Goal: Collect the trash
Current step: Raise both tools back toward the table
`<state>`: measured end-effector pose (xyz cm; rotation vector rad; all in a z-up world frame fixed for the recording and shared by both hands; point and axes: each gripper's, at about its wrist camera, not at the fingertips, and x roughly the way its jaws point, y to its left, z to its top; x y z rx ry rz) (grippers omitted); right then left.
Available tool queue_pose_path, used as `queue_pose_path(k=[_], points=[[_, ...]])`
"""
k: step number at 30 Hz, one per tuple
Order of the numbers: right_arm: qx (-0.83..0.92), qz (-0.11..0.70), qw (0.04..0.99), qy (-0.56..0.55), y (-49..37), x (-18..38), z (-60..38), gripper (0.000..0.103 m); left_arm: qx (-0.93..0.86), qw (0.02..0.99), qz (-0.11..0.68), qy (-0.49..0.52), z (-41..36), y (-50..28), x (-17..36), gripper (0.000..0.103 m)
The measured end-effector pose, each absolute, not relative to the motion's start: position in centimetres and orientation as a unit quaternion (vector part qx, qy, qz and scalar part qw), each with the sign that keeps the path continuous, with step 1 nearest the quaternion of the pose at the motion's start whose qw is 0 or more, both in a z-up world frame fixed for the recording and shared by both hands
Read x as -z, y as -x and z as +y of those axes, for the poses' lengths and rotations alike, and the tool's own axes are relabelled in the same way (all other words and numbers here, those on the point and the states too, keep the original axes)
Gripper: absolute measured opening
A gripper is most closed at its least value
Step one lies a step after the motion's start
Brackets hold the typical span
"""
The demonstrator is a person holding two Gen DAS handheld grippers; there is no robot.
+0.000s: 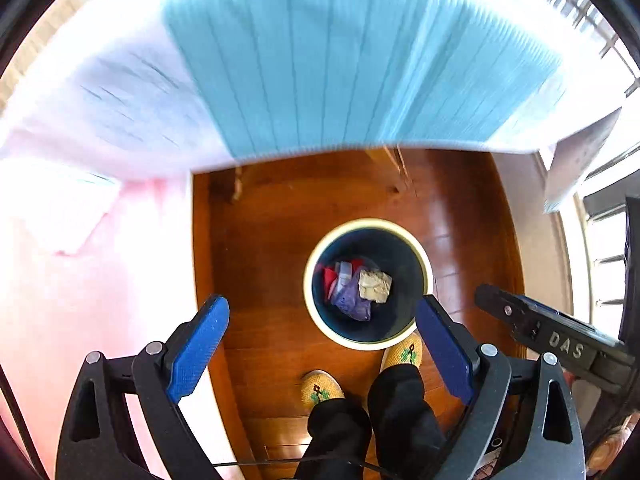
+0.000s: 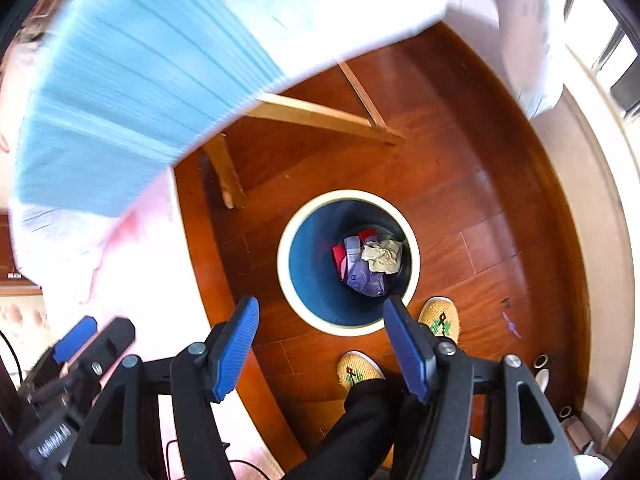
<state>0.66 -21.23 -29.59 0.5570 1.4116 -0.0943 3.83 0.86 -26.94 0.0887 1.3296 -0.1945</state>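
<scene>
A round bin [image 1: 320, 322] [image 2: 294, 292] with a cream rim and dark blue inside stands on the wooden floor below both grippers. In it lie a crumpled beige paper [image 1: 375, 286] [image 2: 382, 255], a purple wrapper [image 1: 352, 302] [image 2: 366, 278] and a red piece [image 1: 329, 278] [image 2: 339, 258]. My left gripper [image 1: 322, 346] hangs high above the bin's near side, open and empty. My right gripper [image 2: 320, 340] is also open with nothing between its blue pads, above the bin's near rim. The right gripper's body [image 1: 560, 340] shows at the right of the left wrist view.
A table with a blue striped cloth [image 1: 340, 52] [image 2: 132, 80] and pink-white cover [image 1: 80, 240] fills the top and left. Its wooden legs [image 2: 320, 116] stand behind the bin. A person's feet in knitted slippers [image 1: 320, 388] [image 2: 440, 318] stand beside the bin.
</scene>
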Motion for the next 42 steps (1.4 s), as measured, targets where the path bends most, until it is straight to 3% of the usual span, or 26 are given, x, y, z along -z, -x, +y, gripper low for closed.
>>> queue_pose_path(k=[13, 20, 27, 34, 42], points=[[0.005, 0.583, 0.778, -0.234, 0.8, 11.2, -18.4, 0.065, 0.101, 0.855, 0.507, -0.032, 4.2, -2.8, 8.0, 0.093], [0.001, 0.483, 0.851, -0.204, 0.9, 2.7, -16.6, 0.065, 0.117, 0.895, 0.429, -0.029, 5.7, -2.2, -1.1, 0.093], [0.004, 0.384, 0.912, -0.145, 0.5, -4.2, -15.4, 0.065, 0.126, 0.919, 0.372, -0.037, 6.3, -2.1, -5.8, 0.093], [0.002, 0.365, 0.929, -0.065, -1.8, -7.4, -14.5, 0.065, 0.138, 0.928, 0.346, -0.025, 6.0, -4.2, -8.8, 0.093], [0.034, 0.345, 0.938, -0.033, -7.1, -7.9, -17.6, 0.065, 0.129, 0.922, 0.365, -0.006, 4.9, -10.1, -8.4, 0.093]])
